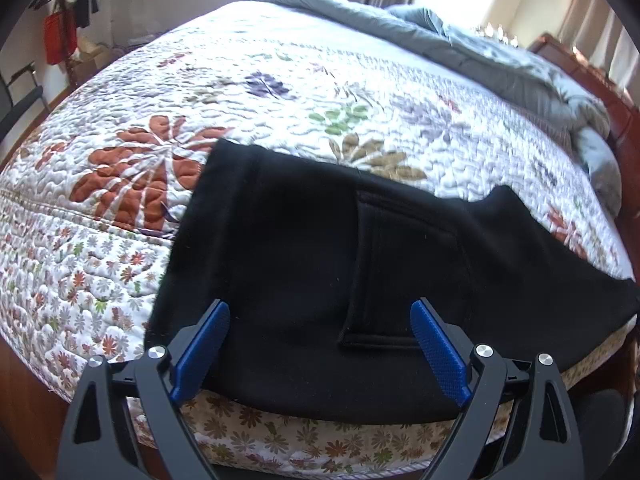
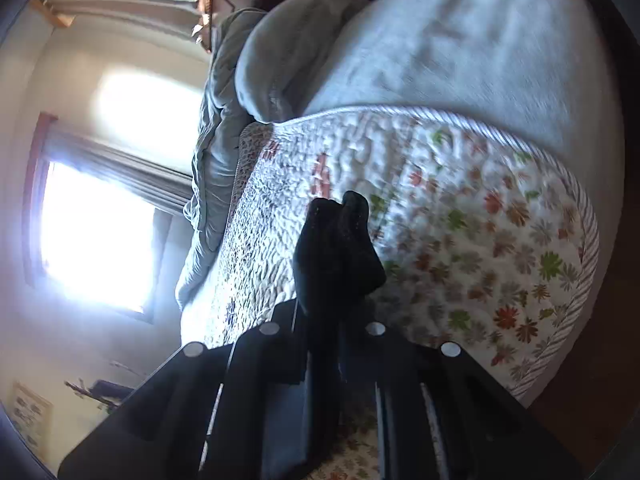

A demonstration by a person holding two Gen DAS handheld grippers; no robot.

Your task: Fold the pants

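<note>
Black pants (image 1: 320, 264) lie on the floral quilt at the bed's near edge, with a back pocket facing up. My left gripper (image 1: 320, 320) is open, its blue pads (image 1: 438, 354) spread wide just above the pants' near part, holding nothing. In the right wrist view, my right gripper (image 2: 334, 312) is shut on a bunched fold of the black pants (image 2: 338, 248), which sticks out past the fingertips above the quilt. The view is rolled sideways.
The floral quilt (image 1: 280, 92) covers the bed. A rumpled grey duvet (image 1: 500, 60) lies along the far right side, also in the right wrist view (image 2: 440, 48). A wooden headboard (image 1: 576, 64), a chair (image 1: 16, 104) at left and a bright window (image 2: 92, 232) show.
</note>
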